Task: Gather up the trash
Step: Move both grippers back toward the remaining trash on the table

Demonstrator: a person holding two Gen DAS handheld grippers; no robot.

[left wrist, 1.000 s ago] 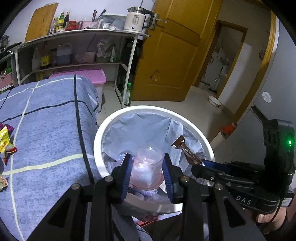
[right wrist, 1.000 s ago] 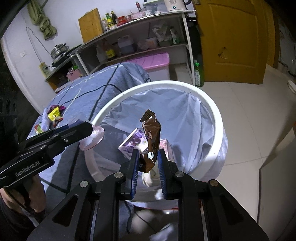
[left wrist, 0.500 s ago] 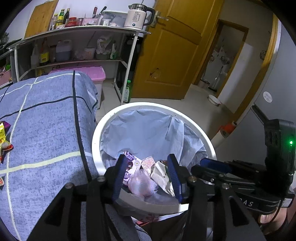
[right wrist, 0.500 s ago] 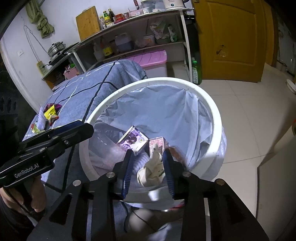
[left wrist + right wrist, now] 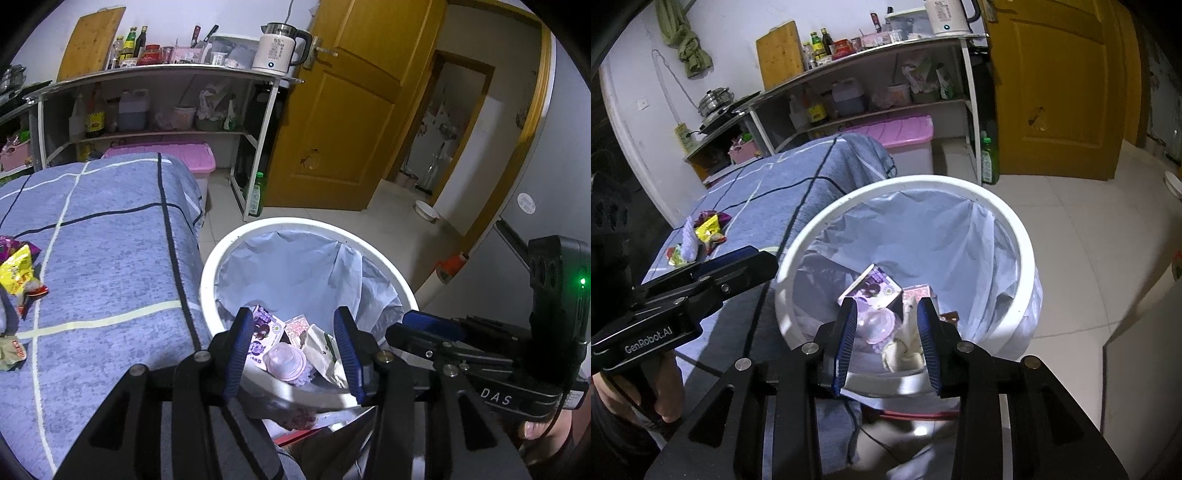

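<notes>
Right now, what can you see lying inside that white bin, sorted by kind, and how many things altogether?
Cartons or boxes: 2, a purple carton and a small red box
Clear plastic cups: 1
Crumpled pale paper bags: 1
Brown wrappers: 1, only an edge showing
Total: 5 visible in the bin; anything buried beneath is hidden.

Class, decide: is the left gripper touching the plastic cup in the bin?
Apart. Left wrist view: the left gripper is open above the bin, and the cup lies inside.
</notes>
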